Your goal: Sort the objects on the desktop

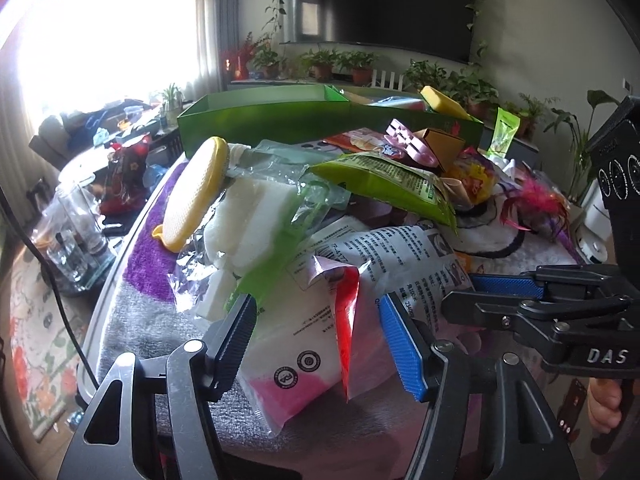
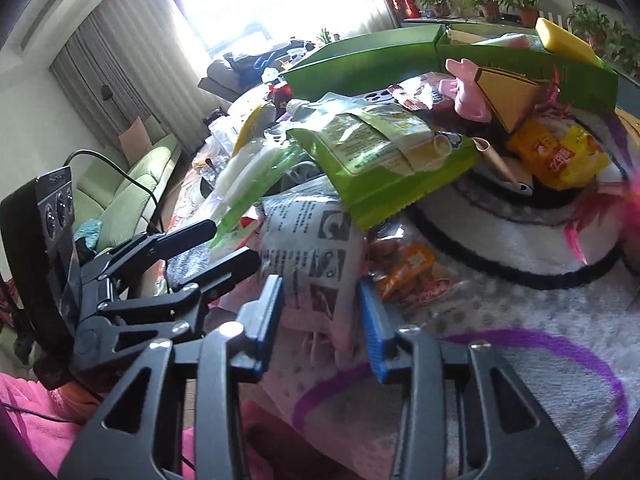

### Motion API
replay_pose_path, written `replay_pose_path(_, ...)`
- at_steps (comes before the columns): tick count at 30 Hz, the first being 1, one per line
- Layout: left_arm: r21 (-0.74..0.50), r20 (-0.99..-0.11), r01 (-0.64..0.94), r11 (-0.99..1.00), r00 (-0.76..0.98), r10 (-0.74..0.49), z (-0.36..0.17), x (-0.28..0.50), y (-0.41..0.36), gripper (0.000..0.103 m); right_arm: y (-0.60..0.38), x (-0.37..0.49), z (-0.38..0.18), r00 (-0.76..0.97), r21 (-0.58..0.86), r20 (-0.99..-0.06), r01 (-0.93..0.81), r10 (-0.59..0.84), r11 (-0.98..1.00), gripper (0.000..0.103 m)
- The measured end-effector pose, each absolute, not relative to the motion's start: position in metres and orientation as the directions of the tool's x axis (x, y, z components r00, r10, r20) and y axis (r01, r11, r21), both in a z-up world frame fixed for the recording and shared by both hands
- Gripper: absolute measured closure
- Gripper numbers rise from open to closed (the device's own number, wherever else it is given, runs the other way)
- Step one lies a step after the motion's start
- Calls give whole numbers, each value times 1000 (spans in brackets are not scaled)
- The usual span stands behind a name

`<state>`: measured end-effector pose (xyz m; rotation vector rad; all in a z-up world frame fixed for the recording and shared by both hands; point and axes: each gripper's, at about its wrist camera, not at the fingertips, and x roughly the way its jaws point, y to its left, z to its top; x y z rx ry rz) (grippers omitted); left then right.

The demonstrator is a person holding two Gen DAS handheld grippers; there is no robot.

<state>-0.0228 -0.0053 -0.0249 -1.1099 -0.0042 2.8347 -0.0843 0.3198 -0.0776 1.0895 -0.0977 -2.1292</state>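
A pile of packets and small items lies on a towel-covered table. My left gripper (image 1: 318, 338) is open around a clear packet with a red strip and pink contents (image 1: 308, 356). My right gripper (image 2: 322, 320) is open with its fingers either side of a white printed bag (image 2: 316, 252); it also shows in the left wrist view (image 1: 496, 292). A lime green snack bag (image 1: 384, 180) lies on top of the pile (image 2: 380, 156). Beside it are a yellow brush (image 1: 192, 196), white sponges in plastic (image 1: 256, 216), a yellow packet (image 2: 556, 156) and a pink holder (image 2: 468, 92).
Green open boxes (image 1: 260, 120) stand at the back of the table, with a yellow sponge (image 1: 444, 102) in one. Pink feathers (image 1: 536, 204) lie at right. Glassware (image 1: 76, 236) stands off the table's left edge. Potted plants (image 1: 360, 64) line the far wall.
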Motion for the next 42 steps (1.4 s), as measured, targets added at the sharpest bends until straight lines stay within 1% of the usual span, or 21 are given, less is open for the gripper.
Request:
replay_pose_path(3,-54,-678,-102,-993,-726,111,-26,-22,-5,38,319,-83,-78,-375,364,-678,576,-632,-732,77)
replay_pose_path(4,-60,-678,-106,-993,-725,118,-27,-23,-4,42,318,-83,-79,-377,359,-680,577,-629,-734,77)
replay_pose_path(5,-71,-676,-115,-991,-725,132,-27,-23,-4,50,318,-81,-79,-378,356,-682,577,-626,-736,77)
replay_pose_path(6,-86,-675,-129,-988,-722,154,-28,-24,-4,54,318,-81,-80,-378,356,-682,576,-626,-736,77)
replay_pose_path(8,-117,-679,-142,-983,-711,183,-29,-27,-3,69,318,-79,-80,-376,359,-681,576,-628,-735,77)
replay_pose_path(10,-141,-681,-164,-976,-700,216,-28,-27,-2,79,316,-77,-79,-378,355,-679,581,-629,-732,77)
replay_pose_path(13,-106,-679,-175,-979,-706,200,-26,-26,3,79,315,-74,-78,-391,333,-683,585,-617,-739,77)
replay_pose_path(15,-116,-683,-175,-978,-701,206,-26,-26,1,79,317,-75,-78,-388,341,-681,583,-621,-738,75)
replay_pose_path(22,-123,-698,-164,-979,-687,203,-31,-22,-5,79,316,-77,-80,-393,331,-691,575,-607,-748,77)
replay_pose_path(24,-126,-700,-157,-980,-686,200,-32,-22,-6,75,316,-77,-80,-390,330,-694,576,-606,-748,77)
replay_pose_path(26,-128,-698,-150,-980,-689,196,-34,-23,-6,69,315,-78,-80,-388,334,-695,572,-606,-749,76)
replay_pose_path(29,-144,-695,-147,-979,-689,206,-35,-25,-7,68,313,-78,-81,-389,332,-698,567,-601,-753,76)
replay_pose_path(32,-172,-698,-202,-964,-666,264,-36,-24,-2,68,310,-75,-80,-385,324,-697,584,-606,-744,79)
replay_pose_path(33,-139,-696,-211,-967,-674,247,-35,-21,3,68,310,-74,-79,-389,319,-696,586,-604,-745,81)
replay_pose_path(35,-118,-692,-222,-968,-681,241,-33,-19,6,68,312,-72,-76,-394,320,-689,587,-608,-743,85)
replay_pose_path(37,-146,-689,-231,-962,-674,266,-29,-19,4,68,316,-71,-73,-400,323,-682,586,-612,-743,89)
replay_pose_path(39,-151,-682,-238,-959,-678,275,-24,-18,5,68,321,-68,-69,-403,328,-674,587,-619,-740,90)
replay_pose_path(42,-119,-669,-252,-960,-694,265,-15,-12,13,68,326,-61,-62,-417,322,-663,591,-622,-739,90)
